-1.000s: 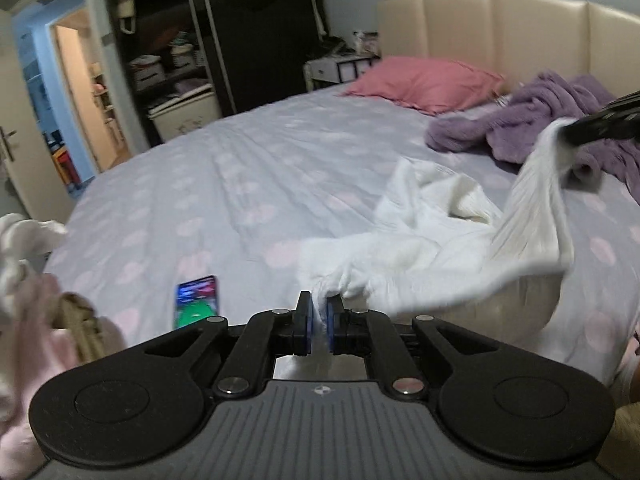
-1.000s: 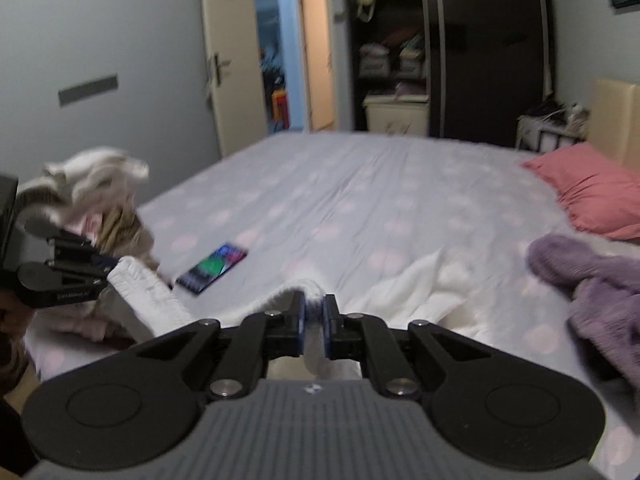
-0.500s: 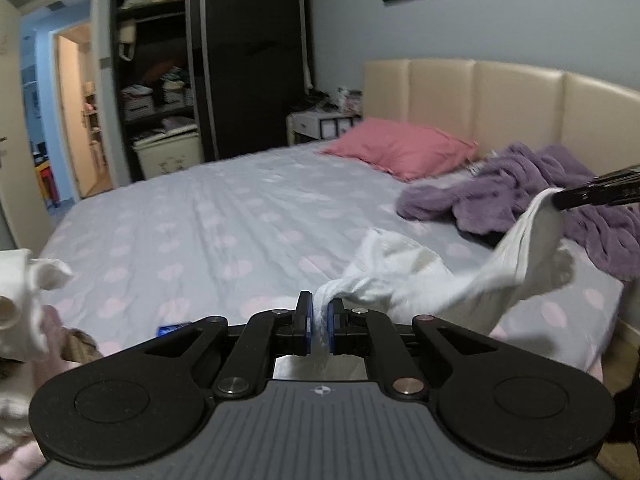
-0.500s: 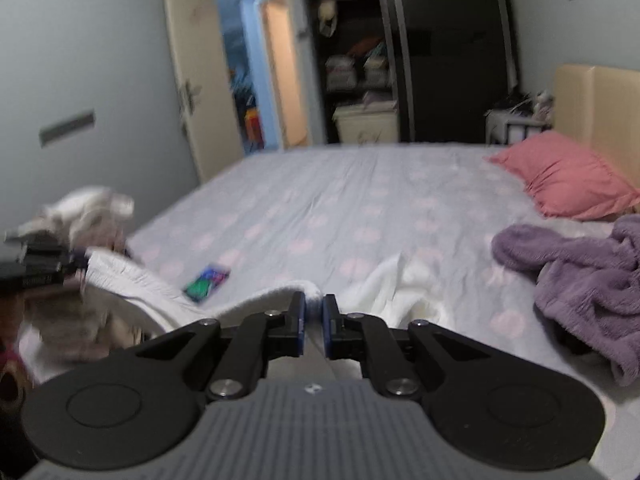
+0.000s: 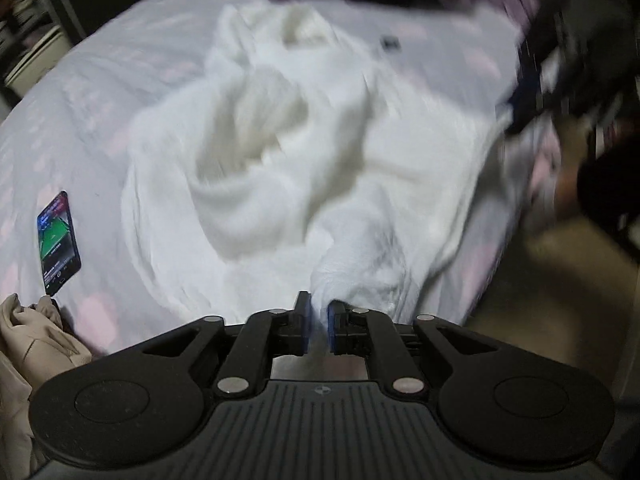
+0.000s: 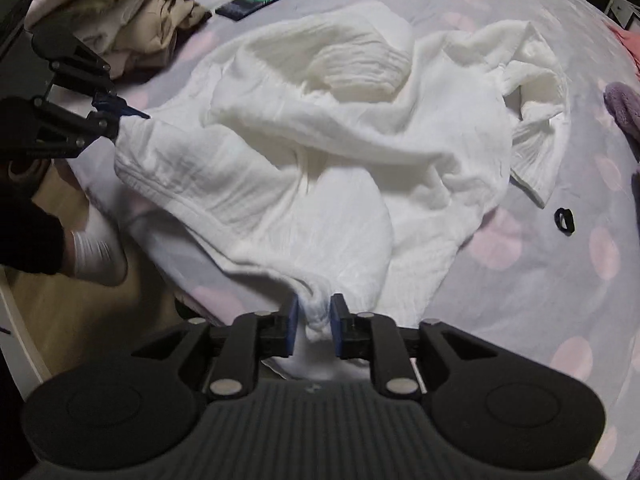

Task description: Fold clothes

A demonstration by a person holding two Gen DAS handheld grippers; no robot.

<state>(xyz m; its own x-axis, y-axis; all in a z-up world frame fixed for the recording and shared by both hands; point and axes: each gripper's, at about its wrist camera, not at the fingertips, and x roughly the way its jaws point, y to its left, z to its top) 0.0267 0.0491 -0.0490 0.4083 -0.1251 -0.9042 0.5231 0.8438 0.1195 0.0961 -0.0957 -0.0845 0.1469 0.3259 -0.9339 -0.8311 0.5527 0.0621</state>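
Crumpled white crinkle-cotton garment (image 6: pixel 320 152) lay on the pink-dotted lilac bedsheet (image 6: pixel 540 264). Left gripper (image 5: pixel 319 322) pinched its hem tight; right gripper (image 6: pixel 313 322) jaws were opening, cloth bunched between.

Dim room – bed (image 6: pixel 540 280) fills most of view, lilac sheet with pale pink dots; light wooden floor (image 6: pixel 72 320) beside bed edge; dark wardrobe and shelving (image 5: pixel 24 20) at far corner – blurred
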